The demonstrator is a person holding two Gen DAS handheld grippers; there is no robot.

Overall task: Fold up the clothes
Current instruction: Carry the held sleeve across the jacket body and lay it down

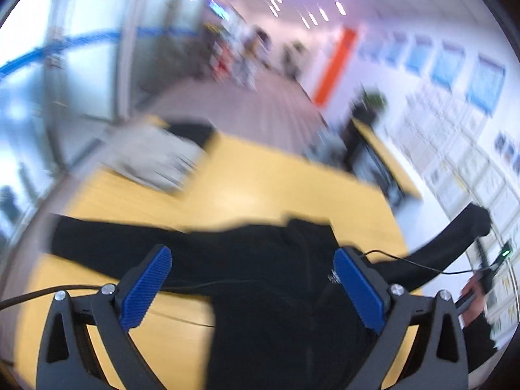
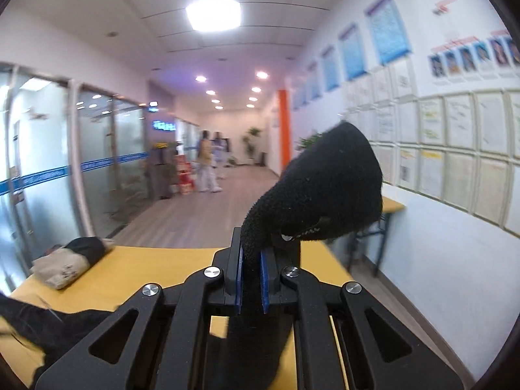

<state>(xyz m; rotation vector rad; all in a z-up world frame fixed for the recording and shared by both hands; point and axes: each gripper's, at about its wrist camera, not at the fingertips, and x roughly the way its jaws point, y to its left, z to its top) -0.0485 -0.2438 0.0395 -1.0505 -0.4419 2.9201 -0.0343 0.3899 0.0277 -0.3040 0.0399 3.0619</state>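
Your table is yellow wood and takes up most of the left wrist view; that view is motion-blurred, so fine detail is unreliable. The right wrist view is sharp and looks down a corridor with glass partitions on the left and a wall of framed papers on the right.

A black garment lies spread across the near part of the table. One sleeve lies flat toward the left. The other sleeve rises off the table's right edge, stretched up and to the right.

At the far left corner of the table sits a pile of clothes, beige and grey pieces with a black piece behind them. In the right wrist view the same pile is at the left table edge, well apart from the black garment.

Your right tool is clenched on the cuff end of the raised sleeve. Black fabric passes between the blue pads and bunches above the fingertips. The rest of the sleeve hangs below the tool toward the table.

Your left tool is released. Its blue pads stand wide apart over the body of the garment with nothing pressed between them. Whether they touch the fabric I cannot tell.

A thin black cable crosses the garment near the right pad.
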